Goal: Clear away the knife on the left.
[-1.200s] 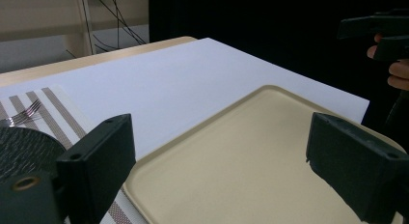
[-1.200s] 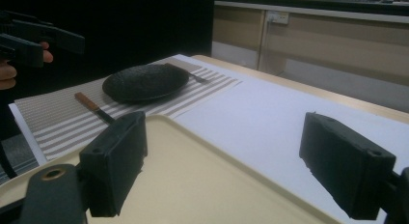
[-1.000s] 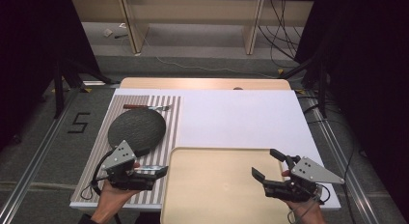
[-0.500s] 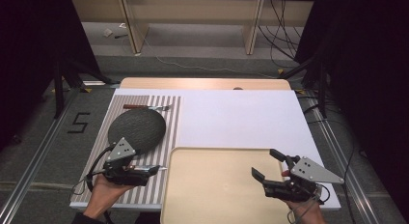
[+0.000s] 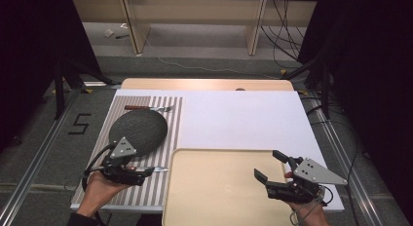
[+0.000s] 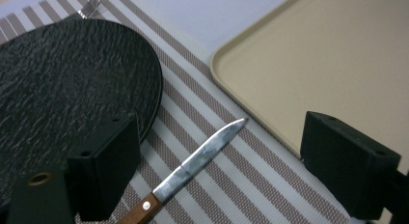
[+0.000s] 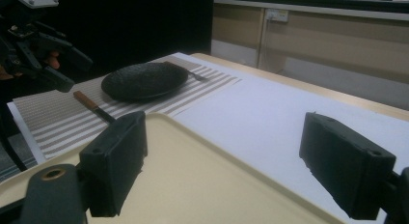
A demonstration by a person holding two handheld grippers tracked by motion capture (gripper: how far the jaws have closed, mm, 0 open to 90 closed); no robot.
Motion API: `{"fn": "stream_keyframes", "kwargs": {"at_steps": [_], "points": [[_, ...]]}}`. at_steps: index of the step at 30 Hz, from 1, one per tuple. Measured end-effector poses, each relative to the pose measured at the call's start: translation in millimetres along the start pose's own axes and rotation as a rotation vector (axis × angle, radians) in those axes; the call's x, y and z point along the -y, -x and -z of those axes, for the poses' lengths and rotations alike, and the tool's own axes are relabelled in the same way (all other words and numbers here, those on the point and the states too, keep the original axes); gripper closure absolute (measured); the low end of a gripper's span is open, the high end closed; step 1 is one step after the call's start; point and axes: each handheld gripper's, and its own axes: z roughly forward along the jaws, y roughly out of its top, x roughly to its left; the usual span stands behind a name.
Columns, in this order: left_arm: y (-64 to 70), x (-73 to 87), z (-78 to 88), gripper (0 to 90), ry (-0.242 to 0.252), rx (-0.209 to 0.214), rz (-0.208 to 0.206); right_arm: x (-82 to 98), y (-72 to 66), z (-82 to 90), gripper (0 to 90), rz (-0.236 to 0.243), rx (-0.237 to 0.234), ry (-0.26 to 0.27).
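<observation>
A wooden-handled knife [image 5: 148, 171] lies flat on the striped mat [image 5: 173, 119], with its blade [image 6: 207, 151] pointing toward the beige tray [image 5: 219, 187]. My left gripper [image 5: 139, 173] hovers just over the knife handle, jaws open on either side and not touching it [image 6: 224, 142]. A dark textured plate [image 5: 139, 131] sits on the mat beside it. My right gripper [image 5: 268, 164] is open and empty above the tray's right part [image 7: 231, 156]. From there the left gripper [image 7: 34, 35] shows far off, above the knife [image 7: 94, 107].
A fork [image 5: 148, 108] lies on the mat behind the plate [image 7: 144, 80]. A white sheet [image 5: 243, 119] covers the table beyond the tray. Shelving and cables stand on the floor past the table's far edge.
My left gripper has drawn back slightly to the left, leaving the knife on the mat. The right gripper has stayed put.
</observation>
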Motion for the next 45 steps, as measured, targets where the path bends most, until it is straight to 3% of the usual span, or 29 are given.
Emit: {"fn": "stream_keyframes", "kwargs": {"at_steps": [6, 12, 13, 17, 24, 28, 35, 45], "points": [[-11.5, 1.4, -1.1, 15.0, -0.102, 0.004, -0.010, 0.4, 0.9, -0.1, 18.1, -0.004, 0.003, -0.002], [-22.2, 4.5, -15.1, 15.6, -0.266, -0.007, -0.041, 0.6, 1.4, 0.1, 18.1, -0.004, 0.004, -0.001], [-25.6, 4.2, -18.2, 15.7, -0.284, -0.012, -0.070, 0.5, 1.3, 0.1, 18.1, -0.004, 0.004, -0.001], [-33.5, 2.9, -20.3, 17.5, -0.384, -0.001, -0.060, 0.9, 2.0, -0.4, 18.1, -0.008, 0.006, -0.003], [-40.0, -2.0, -29.5, 21.3, -0.450, 0.016, -0.070, 1.0, 2.5, -0.4, 18.1, -0.011, 0.008, -0.003], [-47.9, -3.4, -38.5, 24.4, -0.532, 0.035, -0.077, 0.9, 2.6, -0.2, 18.1, -0.011, 0.008, -0.002], [-58.7, -4.5, -45.0, 31.4, -0.562, 0.039, -0.040, 0.9, 3.0, -0.1, 18.1, -0.012, 0.007, 0.001], [-61.8, -2.1, -56.1, 40.6, -0.606, 0.063, -0.046, 0.9, 2.8, -0.1, 18.1, -0.012, 0.005, 0.000]]}}
